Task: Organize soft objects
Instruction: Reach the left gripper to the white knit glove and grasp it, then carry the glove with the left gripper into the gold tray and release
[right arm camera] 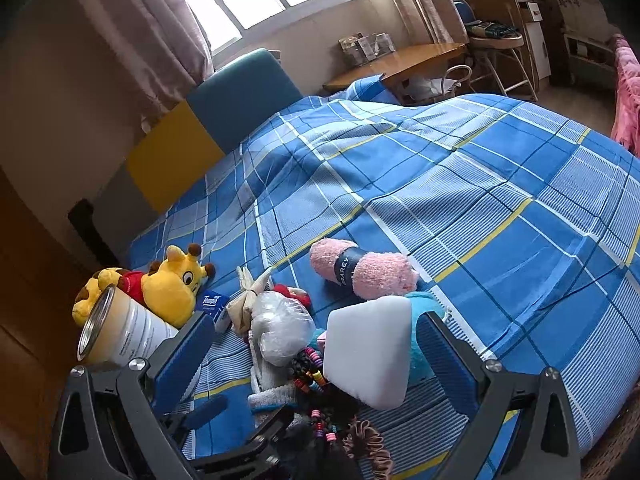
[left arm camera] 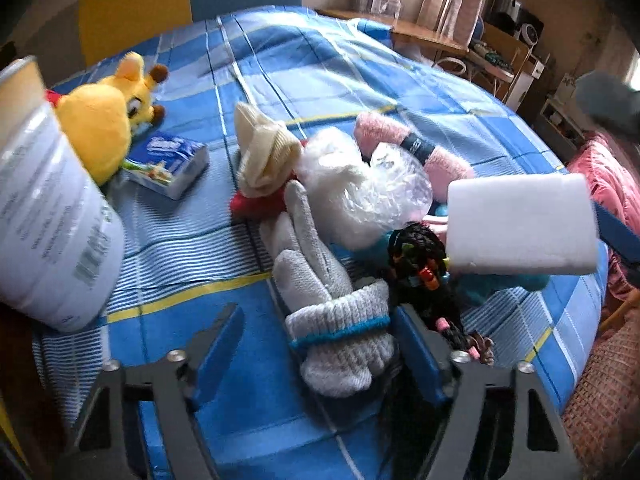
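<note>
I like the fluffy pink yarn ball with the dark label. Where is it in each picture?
Left wrist view: the fluffy pink yarn ball with the dark label lies right of centre, upper half, behind a crinkly clear plastic bag.
Right wrist view: it lies just below centre, beyond the white foam block.
Shared landmark: the yellow plush giraffe, far left in both views.
</note>
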The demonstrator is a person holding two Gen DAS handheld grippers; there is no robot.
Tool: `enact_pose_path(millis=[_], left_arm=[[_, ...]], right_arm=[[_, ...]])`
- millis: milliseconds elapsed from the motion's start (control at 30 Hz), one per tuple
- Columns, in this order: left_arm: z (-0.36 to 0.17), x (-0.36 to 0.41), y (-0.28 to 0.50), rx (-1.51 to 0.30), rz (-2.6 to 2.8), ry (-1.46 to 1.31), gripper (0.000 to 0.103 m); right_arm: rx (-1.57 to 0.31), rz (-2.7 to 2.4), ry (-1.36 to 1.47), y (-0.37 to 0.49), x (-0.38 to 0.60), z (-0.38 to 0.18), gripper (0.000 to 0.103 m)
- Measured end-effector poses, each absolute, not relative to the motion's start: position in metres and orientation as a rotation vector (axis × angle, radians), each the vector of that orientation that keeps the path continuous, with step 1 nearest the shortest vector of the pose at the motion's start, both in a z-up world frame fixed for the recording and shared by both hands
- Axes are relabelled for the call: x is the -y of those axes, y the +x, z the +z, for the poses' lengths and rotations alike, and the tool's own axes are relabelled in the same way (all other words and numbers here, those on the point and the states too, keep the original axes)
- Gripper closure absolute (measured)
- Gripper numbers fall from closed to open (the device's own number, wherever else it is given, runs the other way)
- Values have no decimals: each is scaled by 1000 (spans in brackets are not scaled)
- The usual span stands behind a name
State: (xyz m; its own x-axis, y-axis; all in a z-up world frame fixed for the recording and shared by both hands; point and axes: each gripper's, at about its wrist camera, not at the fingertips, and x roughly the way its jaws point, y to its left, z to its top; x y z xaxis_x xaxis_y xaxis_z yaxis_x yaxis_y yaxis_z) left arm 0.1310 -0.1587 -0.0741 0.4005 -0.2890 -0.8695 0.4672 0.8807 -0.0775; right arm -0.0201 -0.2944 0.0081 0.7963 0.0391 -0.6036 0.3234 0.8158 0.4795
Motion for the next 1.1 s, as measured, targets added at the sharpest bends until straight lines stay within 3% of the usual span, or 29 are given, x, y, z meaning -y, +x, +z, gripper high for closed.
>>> enact_pose_path(millis=[100,133,233,300,433,533,900,967,1100], left_arm=[[-89,165,138,-1108,-499,177,41],[-88,163,136,-1099,-515,155,54],[-81,153,124,-1072,-542,134,60],[-76,139,113,-1048,-563,124,61],[-72,111,91,-1024,-560,128,62],[-74,88,74,-1035,-540,114,62],[-85,54,46,-1009,-517,38,62],[-84,49,41,-1001,-515,36,61],[-83,47,39,-998,-516,24,61]], right_arm=[[-649,-164,596,-19,295,7,0],[-652,-164,596,-18,295,6,0],[-655,-161,633,-17,300,2,2],[-661,-156,657,-16,302,-2,8],[-727,-117,645,-7,295,-9,37],[-830,-77,611,4,282,-20,52],[-1124,-45,455,22,245,-59,55],[-1116,-47,370,24,236,-57,67],[-1142,68,266,30,210,-60,82]])
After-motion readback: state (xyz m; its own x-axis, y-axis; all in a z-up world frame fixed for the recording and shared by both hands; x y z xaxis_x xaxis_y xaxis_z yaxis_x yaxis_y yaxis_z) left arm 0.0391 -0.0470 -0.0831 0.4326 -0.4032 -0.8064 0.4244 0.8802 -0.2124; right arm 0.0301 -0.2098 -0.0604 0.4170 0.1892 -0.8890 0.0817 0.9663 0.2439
